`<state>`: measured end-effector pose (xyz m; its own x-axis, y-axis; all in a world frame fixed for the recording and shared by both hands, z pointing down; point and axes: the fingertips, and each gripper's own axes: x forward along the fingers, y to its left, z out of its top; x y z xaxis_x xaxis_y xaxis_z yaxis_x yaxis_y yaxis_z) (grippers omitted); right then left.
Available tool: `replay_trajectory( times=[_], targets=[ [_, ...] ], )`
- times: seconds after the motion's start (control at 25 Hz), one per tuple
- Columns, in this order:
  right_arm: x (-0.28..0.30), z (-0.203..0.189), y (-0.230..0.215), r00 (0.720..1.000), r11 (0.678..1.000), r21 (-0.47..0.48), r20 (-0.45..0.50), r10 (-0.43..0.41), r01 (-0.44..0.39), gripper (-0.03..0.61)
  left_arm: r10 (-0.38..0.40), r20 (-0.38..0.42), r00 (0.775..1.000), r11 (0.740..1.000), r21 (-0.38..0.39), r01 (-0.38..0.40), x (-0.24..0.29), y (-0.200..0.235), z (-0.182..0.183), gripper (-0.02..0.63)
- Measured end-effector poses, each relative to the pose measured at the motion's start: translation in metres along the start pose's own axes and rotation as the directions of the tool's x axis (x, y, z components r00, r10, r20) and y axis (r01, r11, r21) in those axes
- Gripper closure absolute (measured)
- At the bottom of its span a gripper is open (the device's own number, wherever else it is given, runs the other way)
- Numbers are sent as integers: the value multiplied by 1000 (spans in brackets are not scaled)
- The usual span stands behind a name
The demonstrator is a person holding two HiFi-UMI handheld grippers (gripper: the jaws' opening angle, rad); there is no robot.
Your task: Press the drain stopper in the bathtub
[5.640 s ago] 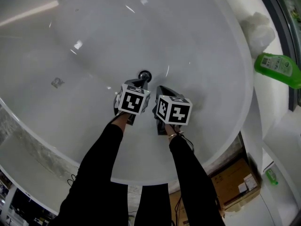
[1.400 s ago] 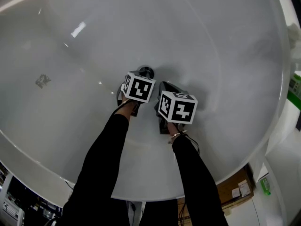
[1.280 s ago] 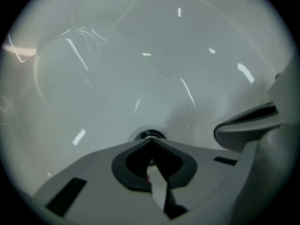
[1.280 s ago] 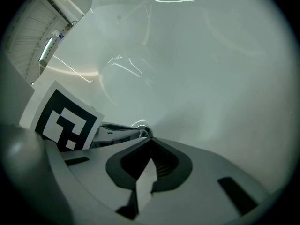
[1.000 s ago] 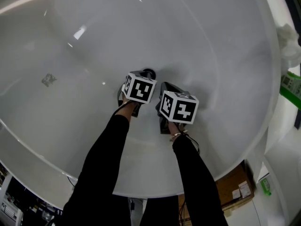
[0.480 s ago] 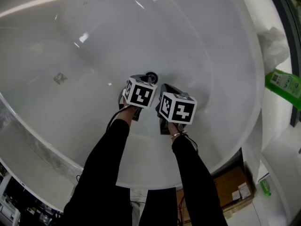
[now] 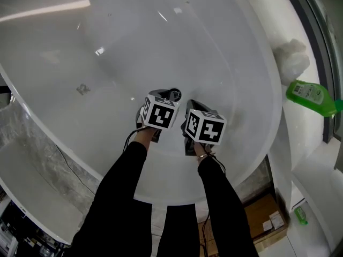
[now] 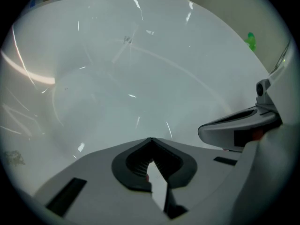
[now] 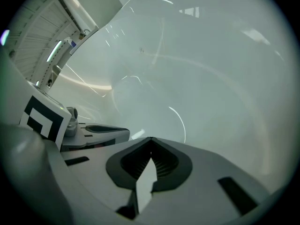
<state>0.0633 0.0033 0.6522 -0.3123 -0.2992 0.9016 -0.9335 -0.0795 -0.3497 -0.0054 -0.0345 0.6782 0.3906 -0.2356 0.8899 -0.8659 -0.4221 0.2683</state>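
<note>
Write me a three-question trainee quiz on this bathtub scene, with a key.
1. True or false: the left gripper and the right gripper both have their jaws closed, with nothing between them.
2. Where is the green plastic bottle? A. Inside the white round bathtub. B. Outside the tub's rim, on the right. C. In the right gripper.
3. Fill in: in the head view, the round chrome drain stopper shows closer to the ___ gripper.
Key: 1 true; 2 B; 3 left.
</note>
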Motion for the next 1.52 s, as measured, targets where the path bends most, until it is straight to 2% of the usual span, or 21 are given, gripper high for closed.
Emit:
replay_trajectory(
  times=[0.64, 1.08, 1.52],
  targets=[
    [-61, 7, 18, 998, 999, -26, 51, 21, -20, 577, 0, 76, 997, 1000, 19, -2, -75, -27, 17, 606],
    [-114, 21, 35, 993, 998, -53, 116, 23, -17, 577, 6, 163, 987, 999, 38, -12, -137, -34, 27, 607],
    [-155, 14, 42, 988, 998, -61, 154, 30, -21, 577, 9, 226, 974, 999, 50, -21, -191, -46, 30, 606]
  ],
)
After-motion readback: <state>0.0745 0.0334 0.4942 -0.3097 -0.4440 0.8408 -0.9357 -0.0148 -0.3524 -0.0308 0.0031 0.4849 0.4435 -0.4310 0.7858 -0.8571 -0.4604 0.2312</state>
